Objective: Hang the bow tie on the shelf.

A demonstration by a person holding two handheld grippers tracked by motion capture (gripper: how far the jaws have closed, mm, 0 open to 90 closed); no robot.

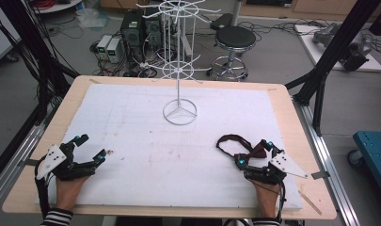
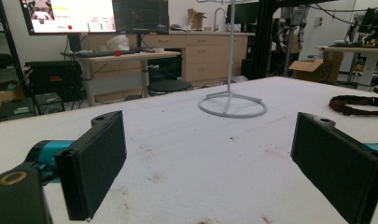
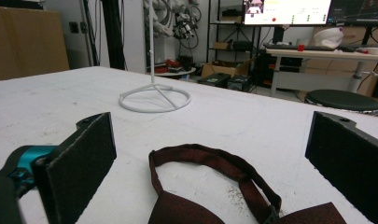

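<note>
A dark red bow tie [image 1: 233, 142] with a looped strap lies flat on the white foam table top [image 1: 146, 155] at the front right. My right gripper [image 1: 255, 153] rests on the table with its jaws wide apart, open, and the bow lies between them without the pads touching it. In the right gripper view the bow tie [image 3: 224, 165] lies on the foam between the two black pads [image 3: 81, 165]. At the front left, my left gripper [image 1: 91, 147] is open with nothing between its jaws. A white wire display stand [image 1: 179, 113] stands at the table's middle back.
The left gripper view has the stand's ring base [image 2: 231, 106] ahead and the bow tie strap [image 2: 354, 103] far right. Behind the table are a black stool [image 1: 234, 40], computer boxes [image 1: 131, 28] and cables on the floor. Black frame posts [image 1: 327, 61] flank the table.
</note>
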